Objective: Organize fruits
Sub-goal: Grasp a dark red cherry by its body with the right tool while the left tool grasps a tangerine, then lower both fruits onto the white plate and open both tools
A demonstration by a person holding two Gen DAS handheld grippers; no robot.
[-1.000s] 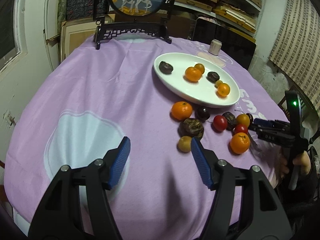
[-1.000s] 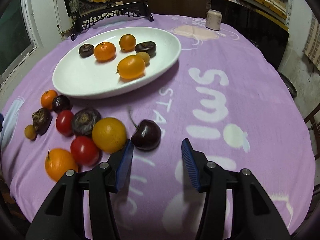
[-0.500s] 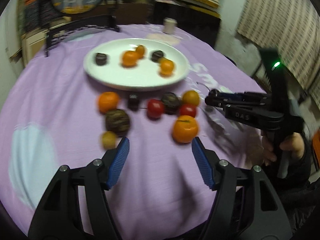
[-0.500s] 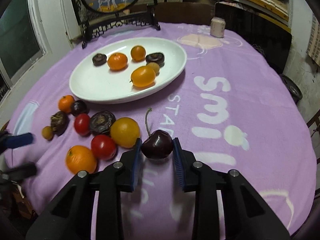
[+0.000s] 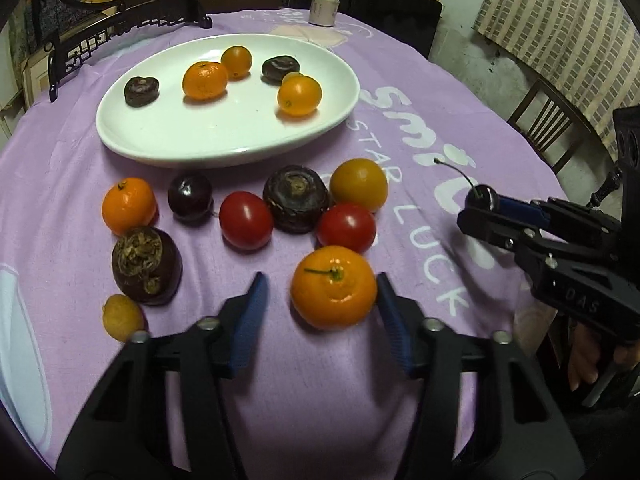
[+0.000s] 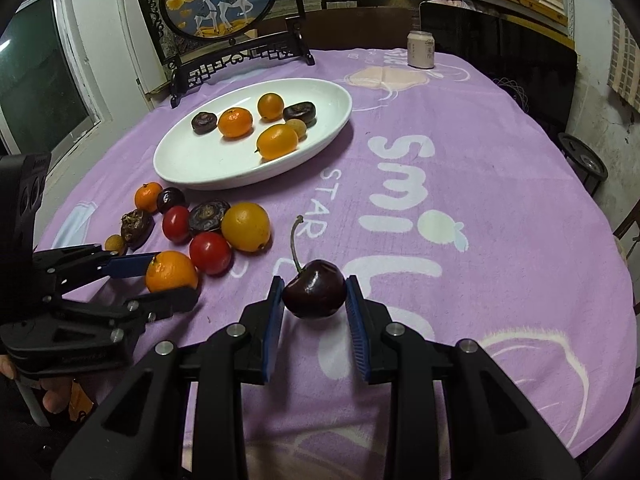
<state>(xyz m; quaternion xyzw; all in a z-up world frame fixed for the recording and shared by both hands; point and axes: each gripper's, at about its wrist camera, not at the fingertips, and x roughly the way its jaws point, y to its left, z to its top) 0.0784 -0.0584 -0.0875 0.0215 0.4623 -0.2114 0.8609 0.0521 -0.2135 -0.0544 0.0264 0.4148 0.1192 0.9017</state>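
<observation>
The right tool (image 6: 314, 304) is clamped on a dark cherry (image 6: 315, 294), both blue pads pressed to its flanks and the long stem free above. The cherry is small, light and glossy, likely slick and easily bruised, so the hold across its widest part looks right and should stay gentle.

The left tool (image 5: 318, 312) has just been closing around a stemmed mandarin (image 5: 334, 286) that sits between its jaws on the desk (image 5: 400, 380). The right pad looks to touch the peel while a gap shows at the left pad (the fisheye view makes contact hard to judge), so it is not yet gripped. That fruit is heavier, with a dimpled, slightly yielding skin that should grip well across its middle.

Other loose fruit lies just beyond it, short of the white plate (image 5: 120, 136), which already holds several pieces.

The purple cloth (image 6: 480, 200) reads "smi", "STAR" and "LUCK"; the right tool's body bears "DAS". The can (image 6: 421, 50) has writing too small to read.
</observation>
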